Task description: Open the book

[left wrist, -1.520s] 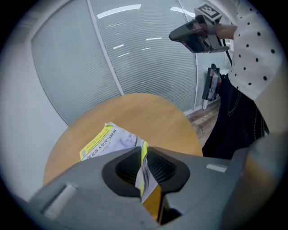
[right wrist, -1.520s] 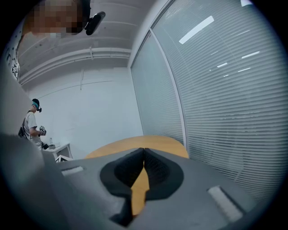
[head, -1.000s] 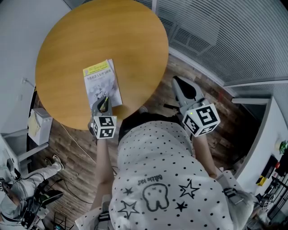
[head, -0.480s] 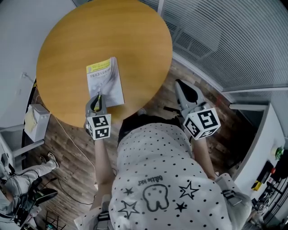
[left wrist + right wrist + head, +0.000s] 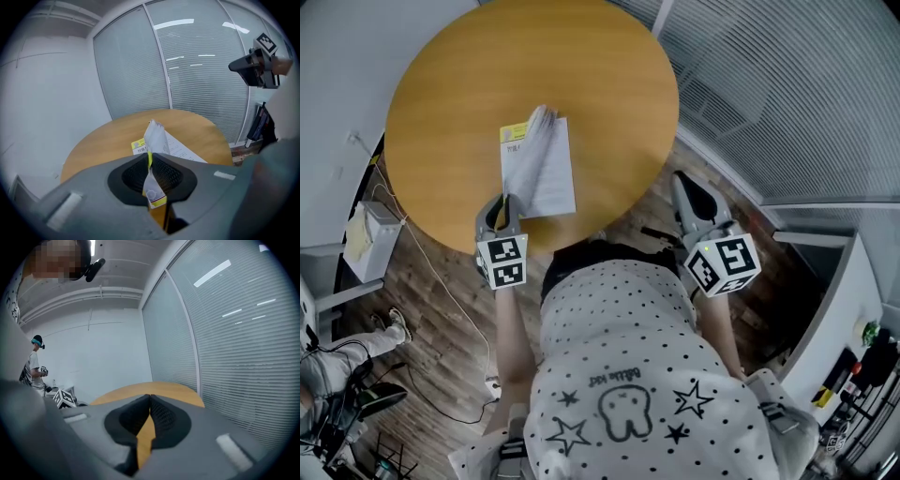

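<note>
At the table (image 5: 487,75) edge, left tool (image 5: 149,158) pinches the lifted book cover (image 5: 154,138); right tool (image 5: 149,397) closed, empty.

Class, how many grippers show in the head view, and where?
2: left gripper at the table's near edge, pinching the book's cover; right gripper beside the table.
</note>
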`<state>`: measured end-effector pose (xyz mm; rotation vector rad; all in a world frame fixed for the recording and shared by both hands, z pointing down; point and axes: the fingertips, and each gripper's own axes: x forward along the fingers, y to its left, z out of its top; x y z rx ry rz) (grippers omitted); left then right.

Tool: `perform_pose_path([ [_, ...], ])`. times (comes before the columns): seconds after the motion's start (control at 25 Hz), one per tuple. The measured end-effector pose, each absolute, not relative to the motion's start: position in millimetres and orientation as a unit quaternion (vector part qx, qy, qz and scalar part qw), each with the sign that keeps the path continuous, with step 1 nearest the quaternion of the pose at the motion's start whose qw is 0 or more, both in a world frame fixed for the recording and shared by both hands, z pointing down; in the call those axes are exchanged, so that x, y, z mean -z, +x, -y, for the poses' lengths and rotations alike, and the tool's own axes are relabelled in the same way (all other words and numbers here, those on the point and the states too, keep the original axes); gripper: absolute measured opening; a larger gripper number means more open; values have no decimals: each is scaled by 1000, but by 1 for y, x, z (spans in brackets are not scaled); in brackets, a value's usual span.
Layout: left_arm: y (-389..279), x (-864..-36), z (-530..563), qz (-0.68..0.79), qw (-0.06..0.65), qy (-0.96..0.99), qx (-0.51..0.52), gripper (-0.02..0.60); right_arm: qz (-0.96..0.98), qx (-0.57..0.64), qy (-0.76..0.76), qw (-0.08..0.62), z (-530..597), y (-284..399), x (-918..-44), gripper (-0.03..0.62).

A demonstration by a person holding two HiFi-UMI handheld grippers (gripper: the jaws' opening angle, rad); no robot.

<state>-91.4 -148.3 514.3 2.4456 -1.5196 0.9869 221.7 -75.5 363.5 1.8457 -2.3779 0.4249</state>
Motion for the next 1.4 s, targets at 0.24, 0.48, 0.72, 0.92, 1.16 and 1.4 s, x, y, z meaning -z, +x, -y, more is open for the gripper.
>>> perform_pose_path([
  [0.24, -109, -511, 153, 505, 75, 804, -305, 35, 779, -142, 609, 44, 78, 201, -357, 5],
  [0.48, -142, -504, 161, 512, 89, 802, -295, 35, 771, -149, 617, 47, 79, 175, -355, 5],
  [0.72, -169, -505, 159, 530, 110, 793, -281, 35, 780, -147, 606, 51, 90, 152, -352, 5],
  [0.92, -190, -507, 157, 540, 118, 786, -275, 35, 787, -146, 597, 55, 98, 132, -353, 5],
  [1.16, -214, -512, 158, 552, 128, 779, -271, 35, 790, -144, 593, 58, 104, 109, -354, 5],
  [1.4, -237, -524, 155, 564, 145, 766, -272, 35, 790, -146, 592, 59, 107, 93, -356, 5],
])
